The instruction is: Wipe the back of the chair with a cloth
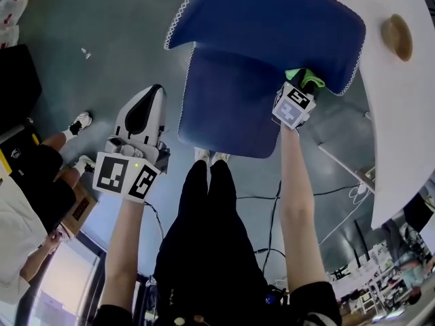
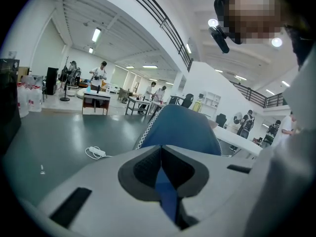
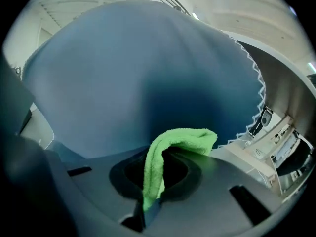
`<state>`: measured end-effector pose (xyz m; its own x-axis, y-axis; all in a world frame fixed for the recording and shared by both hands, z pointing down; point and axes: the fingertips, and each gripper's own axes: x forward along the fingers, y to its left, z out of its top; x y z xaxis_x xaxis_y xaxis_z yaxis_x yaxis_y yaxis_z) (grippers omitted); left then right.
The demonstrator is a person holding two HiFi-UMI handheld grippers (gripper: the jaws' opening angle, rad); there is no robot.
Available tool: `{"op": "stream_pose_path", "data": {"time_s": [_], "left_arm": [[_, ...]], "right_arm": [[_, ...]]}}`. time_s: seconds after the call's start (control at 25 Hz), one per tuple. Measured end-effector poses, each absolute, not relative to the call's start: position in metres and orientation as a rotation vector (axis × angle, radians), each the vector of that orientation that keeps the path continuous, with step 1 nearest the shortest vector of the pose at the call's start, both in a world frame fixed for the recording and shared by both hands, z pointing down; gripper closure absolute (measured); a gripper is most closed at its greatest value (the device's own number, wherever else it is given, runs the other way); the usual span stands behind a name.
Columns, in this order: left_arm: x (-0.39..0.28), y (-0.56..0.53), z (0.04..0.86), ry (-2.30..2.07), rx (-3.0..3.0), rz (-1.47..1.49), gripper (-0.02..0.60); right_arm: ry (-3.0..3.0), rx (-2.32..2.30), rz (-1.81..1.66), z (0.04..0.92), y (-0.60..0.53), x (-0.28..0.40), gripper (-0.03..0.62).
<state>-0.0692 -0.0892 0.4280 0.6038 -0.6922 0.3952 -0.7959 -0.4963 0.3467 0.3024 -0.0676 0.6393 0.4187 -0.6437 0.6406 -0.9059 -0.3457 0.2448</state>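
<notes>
Where cloth point(image 3: 154, 167) juts forward, toward chair back point(image 3: 138, 73)

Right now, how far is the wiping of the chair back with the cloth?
Done: the green cloth is picked up, clamped in the right gripper. In hand: the cloth seems to touch the chair back near its stitched edge. Left: no wiped area shows, so most wiping may remain. The left gripper is shut, empty.
</notes>
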Motion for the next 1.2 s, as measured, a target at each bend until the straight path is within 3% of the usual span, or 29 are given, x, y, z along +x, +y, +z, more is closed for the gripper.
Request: {"op": "stream_pose_path", "data": {"time_s": [1.2], "left_arm": [[-0.118,-0.092,0.428,-1.288,2.253,0.227,0.575]], "right_arm": [[-1.533,1.922,0.557,0.646,-0.135,0.172,0.572]]}}
